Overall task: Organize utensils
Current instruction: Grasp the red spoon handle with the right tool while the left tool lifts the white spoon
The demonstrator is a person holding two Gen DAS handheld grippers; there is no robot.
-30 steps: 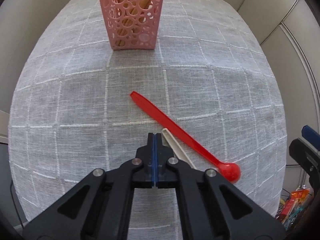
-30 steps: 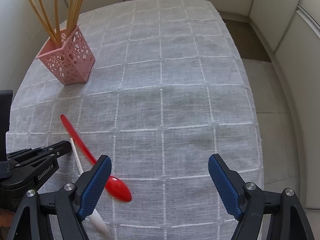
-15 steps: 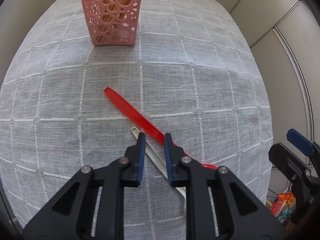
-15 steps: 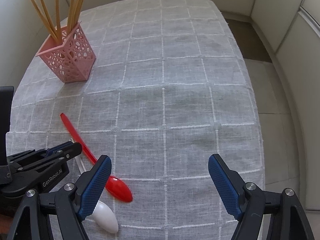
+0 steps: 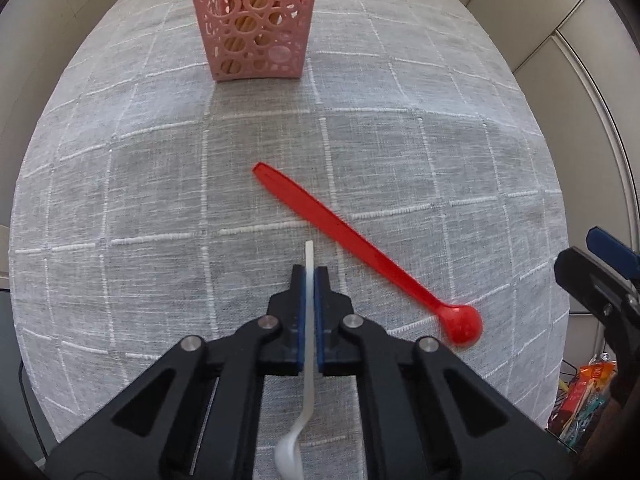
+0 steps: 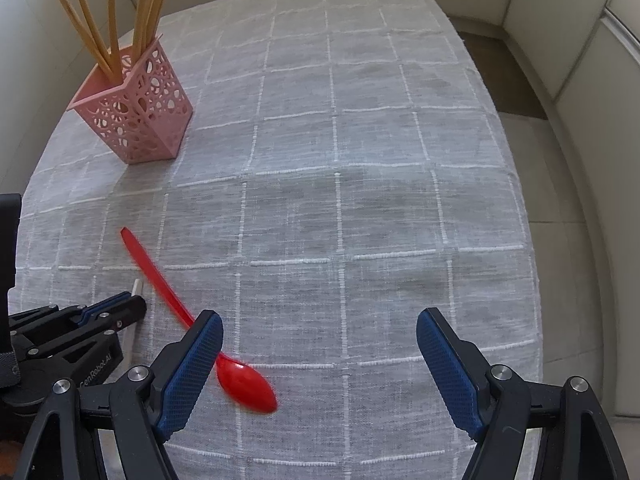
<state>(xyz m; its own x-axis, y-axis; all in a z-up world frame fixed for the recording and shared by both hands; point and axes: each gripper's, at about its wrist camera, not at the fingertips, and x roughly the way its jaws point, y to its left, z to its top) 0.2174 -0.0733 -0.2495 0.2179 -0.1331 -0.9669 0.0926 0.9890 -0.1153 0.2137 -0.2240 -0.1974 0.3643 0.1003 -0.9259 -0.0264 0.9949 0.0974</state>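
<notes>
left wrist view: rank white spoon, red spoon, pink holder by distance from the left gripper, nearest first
1. white spoon: clamped between the fingers of the left gripper, handle tip poking out ahead.
2. red spoon: lying on the tablecloth just ahead and to the right.
3. pink utensil holder: far end of the table, with chopsticks in it.

Cloth [image 6: 360, 160] open twd pink holder [image 6: 136, 120]; red spoon [image 5: 360, 248] alongside.

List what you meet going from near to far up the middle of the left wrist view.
White spoon clamped in the left gripper → red spoon lying on the tablecloth → pink holder with chopsticks at the far end.
</notes>
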